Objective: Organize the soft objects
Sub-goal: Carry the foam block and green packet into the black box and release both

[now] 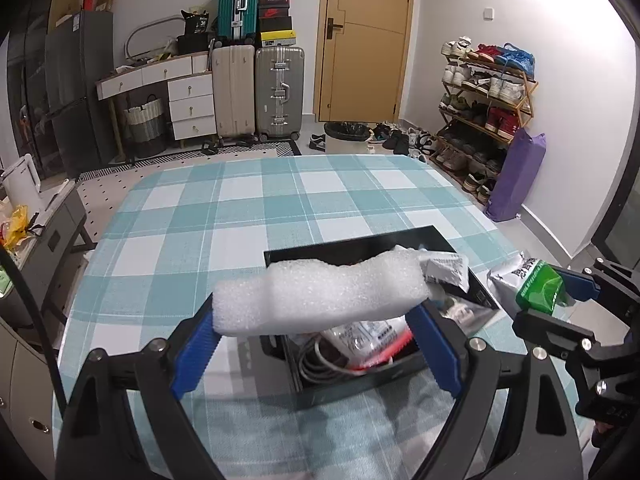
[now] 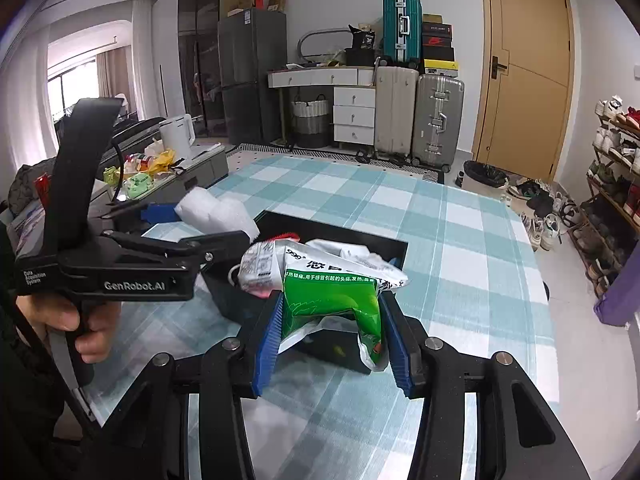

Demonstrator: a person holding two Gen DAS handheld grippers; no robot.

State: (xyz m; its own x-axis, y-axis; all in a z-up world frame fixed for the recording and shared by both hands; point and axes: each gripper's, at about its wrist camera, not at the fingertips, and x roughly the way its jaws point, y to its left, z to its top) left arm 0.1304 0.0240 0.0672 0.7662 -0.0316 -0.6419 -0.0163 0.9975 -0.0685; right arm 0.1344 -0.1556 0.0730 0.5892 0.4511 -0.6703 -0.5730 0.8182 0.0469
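My left gripper (image 1: 316, 320) is shut on a white foam piece (image 1: 320, 294) and holds it level above the near left part of a black box (image 1: 360, 390). The box sits on the checked table and holds a white cable, plastic packets and paper. My right gripper (image 2: 330, 320) is shut on a green and white medicine bag (image 2: 334, 300), held over the near edge of the black box (image 2: 340, 222). The right gripper and its bag (image 1: 536, 286) show at the right of the left wrist view. The foam (image 2: 218, 210) shows left of the box in the right wrist view.
The table wears a teal and white checked cloth (image 1: 240, 208). A grey side cabinet (image 2: 200, 168) with a kettle and clutter stands to the left. Suitcases (image 1: 256, 88), a drawer desk, a bin (image 1: 346, 134) and a shoe rack (image 1: 484, 112) stand beyond the table.
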